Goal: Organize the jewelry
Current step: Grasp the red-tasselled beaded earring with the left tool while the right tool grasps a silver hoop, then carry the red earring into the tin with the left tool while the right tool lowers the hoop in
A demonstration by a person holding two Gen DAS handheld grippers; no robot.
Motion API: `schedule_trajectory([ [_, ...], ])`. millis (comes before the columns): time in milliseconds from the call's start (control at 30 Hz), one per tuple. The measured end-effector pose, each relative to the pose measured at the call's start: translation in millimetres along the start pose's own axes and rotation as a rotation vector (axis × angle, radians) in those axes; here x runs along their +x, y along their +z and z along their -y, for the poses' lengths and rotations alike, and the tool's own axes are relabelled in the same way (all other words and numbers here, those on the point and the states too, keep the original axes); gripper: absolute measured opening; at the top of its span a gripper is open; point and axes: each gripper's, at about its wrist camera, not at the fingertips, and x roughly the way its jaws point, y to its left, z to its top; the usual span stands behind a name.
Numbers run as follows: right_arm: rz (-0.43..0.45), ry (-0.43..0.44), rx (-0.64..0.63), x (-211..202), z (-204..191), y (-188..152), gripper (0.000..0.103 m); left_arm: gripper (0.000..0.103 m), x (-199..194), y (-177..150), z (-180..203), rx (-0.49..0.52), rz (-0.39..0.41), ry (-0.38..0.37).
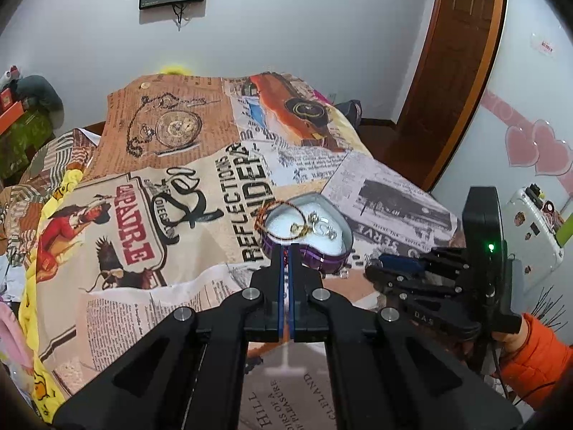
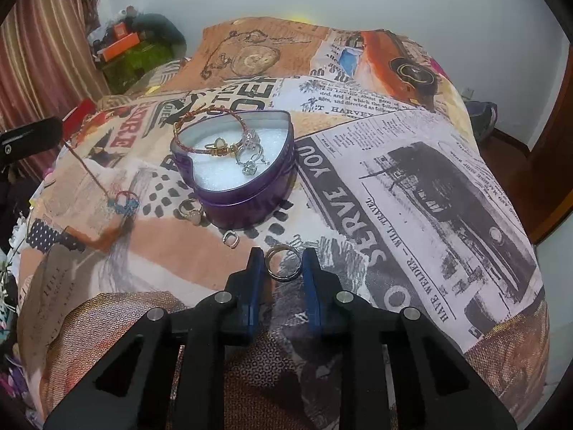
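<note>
Ahead of my right tongs (image 2: 281, 263) the purple tin (image 2: 247, 193) blocks; bare cloth (image 2: 412, 186) opens rightward.

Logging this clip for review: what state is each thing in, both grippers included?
Heart-shaped tin: lid off, holding jewelry on white foam.
Red cord bracelet: draped over the tin's rim, charms inside.
Band ring: flat on the cloth between the right gripper's fingers, ungrasped.
Stone ring: loose beside the tin.
Left gripper: shut on a red cord.
Right gripper: open.
</note>
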Motion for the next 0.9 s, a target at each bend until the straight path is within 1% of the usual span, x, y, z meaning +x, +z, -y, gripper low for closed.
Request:
schedule_trajectory([
  [333, 0.103, 0.034, 0.024, -39, -6, 19, 0.020, 0.000, -20, 22, 6, 0.010, 0.073, 0.016],
  [500, 0.156, 0.049, 0.027, -56, -11, 30, 0.020, 0.000, -25, 32, 10, 0.019, 0.102, 0.012],
  [667, 0.194, 0.063, 0.030, -66, -13, 41, 0.020, 0.000, -27, 44, 13, 0.029, 0.128, 0.012],
  [900, 0.225, 0.087, 0.031, -69, -16, 50, 0.020, 0.000, -26, 65, 17, 0.035, 0.168, -0.004],
])
